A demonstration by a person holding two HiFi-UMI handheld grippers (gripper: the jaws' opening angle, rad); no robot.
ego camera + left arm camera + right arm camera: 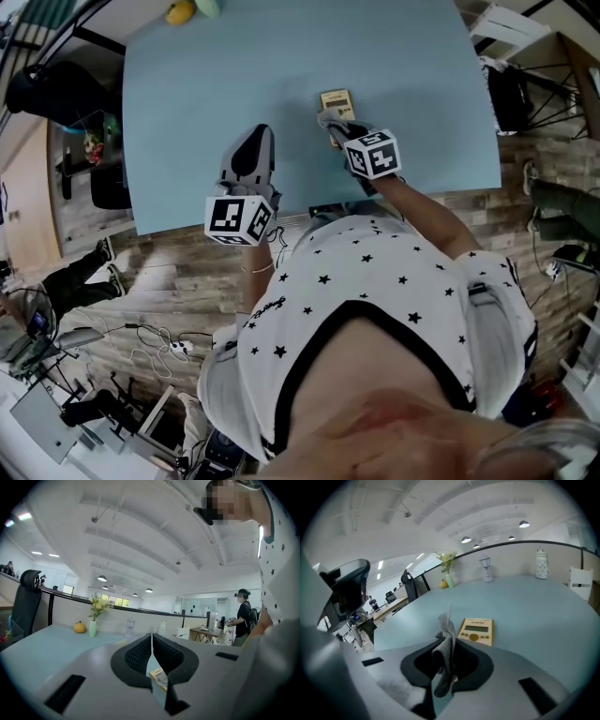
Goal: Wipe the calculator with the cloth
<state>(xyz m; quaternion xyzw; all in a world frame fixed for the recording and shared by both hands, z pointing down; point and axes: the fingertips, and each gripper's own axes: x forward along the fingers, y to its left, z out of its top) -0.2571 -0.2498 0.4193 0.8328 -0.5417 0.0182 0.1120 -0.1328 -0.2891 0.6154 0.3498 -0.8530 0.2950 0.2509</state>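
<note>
A beige calculator lies flat on the light blue table. Just near of it, my right gripper is shut on a grey cloth, whose crumpled end sticks up between the jaws. In the right gripper view the calculator sits right past the jaw tips, face up. My left gripper rests to the left of the calculator, near the table's front edge. Its jaws are closed on each other with nothing between them. A corner of the calculator shows through the gap below them.
A yellow fruit and a small vase with flowers stand at the table's far edge, as do a glass piece and a white jar. A black office chair is at the left. A person stands far off.
</note>
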